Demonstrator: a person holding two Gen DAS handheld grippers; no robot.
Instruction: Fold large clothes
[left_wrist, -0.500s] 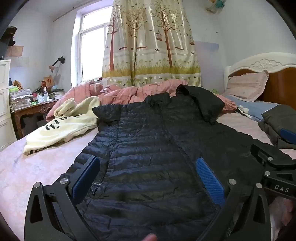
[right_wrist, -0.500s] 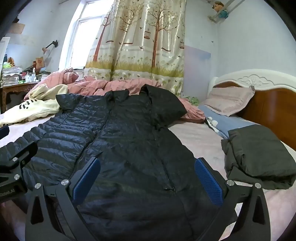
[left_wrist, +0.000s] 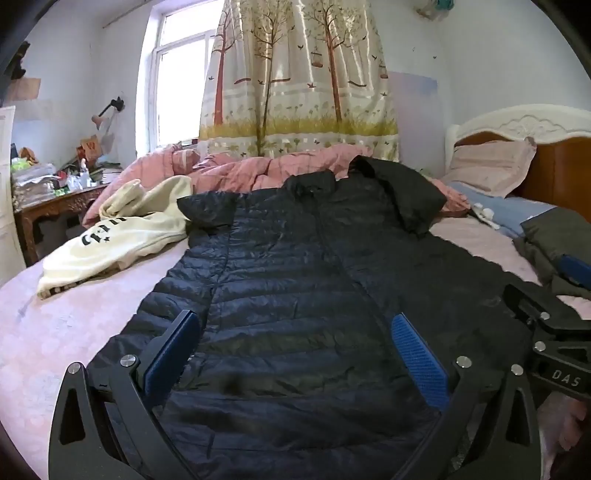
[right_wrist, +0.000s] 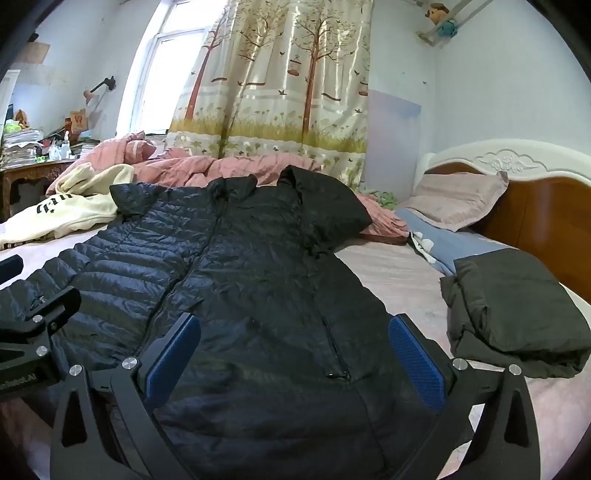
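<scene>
Pink-sheeted bed (right_wrist: 399, 273) with black puffer jacket (right_wrist: 240, 280), cream sweatshirt (left_wrist: 122, 236), folded dark garment (right_wrist: 517, 314), pink quilt (left_wrist: 258, 170)

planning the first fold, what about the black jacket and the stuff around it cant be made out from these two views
- Black puffer jacket: its hem is cut off by the bottom edge in both wrist views, behind the open left gripper and right gripper.
- Jacket's sleeves: not traceable in either view; dark fabric blends together.
- Cream sweatshirt: black lettering crumpled, unreadable.
- Folded dark garment: type unclear.
</scene>
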